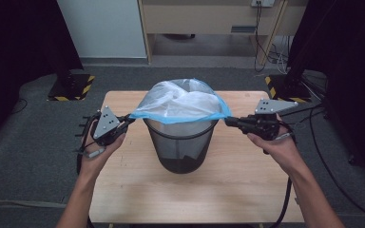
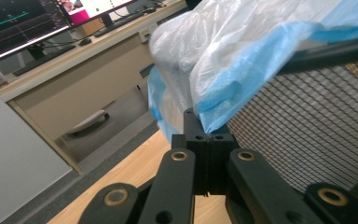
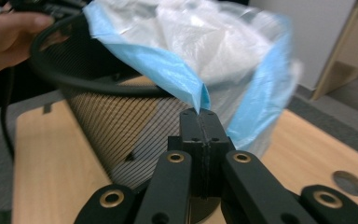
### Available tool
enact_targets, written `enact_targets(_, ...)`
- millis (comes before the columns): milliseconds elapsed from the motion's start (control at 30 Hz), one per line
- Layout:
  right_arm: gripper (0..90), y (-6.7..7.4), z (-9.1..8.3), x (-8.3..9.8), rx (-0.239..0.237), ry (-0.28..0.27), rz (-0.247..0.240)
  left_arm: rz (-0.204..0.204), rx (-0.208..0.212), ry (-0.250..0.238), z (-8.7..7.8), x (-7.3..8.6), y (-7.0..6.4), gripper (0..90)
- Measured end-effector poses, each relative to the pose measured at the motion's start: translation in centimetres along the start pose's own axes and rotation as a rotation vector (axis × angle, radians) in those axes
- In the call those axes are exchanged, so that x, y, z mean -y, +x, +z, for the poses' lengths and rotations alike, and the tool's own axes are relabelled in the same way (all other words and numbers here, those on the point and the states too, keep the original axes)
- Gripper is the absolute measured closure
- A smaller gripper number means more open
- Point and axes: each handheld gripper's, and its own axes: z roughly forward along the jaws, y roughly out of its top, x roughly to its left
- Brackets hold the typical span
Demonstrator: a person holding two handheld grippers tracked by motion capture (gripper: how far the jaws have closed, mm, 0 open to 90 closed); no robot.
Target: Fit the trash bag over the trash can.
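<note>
Here both tongs are clamped on the blue hem of the bag: the left tongs pinch its left corner, the right tongs its right, stretching the mouth wide above the mesh bin in the middle of the tabletop. The film looks thin, so pulling harder outward could tear it or slip it from a pinch. The far hem appears to sit just above the rim; dragging down unevenly might tip the bin.
</note>
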Motion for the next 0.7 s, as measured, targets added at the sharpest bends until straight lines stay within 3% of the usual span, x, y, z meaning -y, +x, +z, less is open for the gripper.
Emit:
enact_targets(67,90.0,0.6,0.6,0.7,-0.028,0.036,-0.02,0.004,0.008,0.001,0.0,0.1,-0.3,90.0)
enact_targets(133,90.0,0.8,0.9,0.8,-0.039,0.045,-0.027,-0.016,0.017,0.014,0.1,0.3,-0.7,90.0)
enact_targets(300,90.0,1.2,2.1,1.4,-0.078,0.085,-0.041,-0.014,0.037,0.012,0.2,0.6,-1.1,90.0)
enact_targets(433,90.0,1.2,3.2,1.7,-0.105,0.124,-0.057,-0.05,0.073,-0.008,0.2,0.7,-1.6,90.0)
enact_targets(567,90.0,1.3,3.8,1.9,-0.104,0.158,-0.066,-0.016,0.066,-0.02,0.1,0.5,-1.9,90.0)
enact_targets(700,90.0,1.6,3.6,1.7,-0.104,0.152,-0.077,-0.023,0.08,0.001,0.4,1.1,-2.2,90.0)
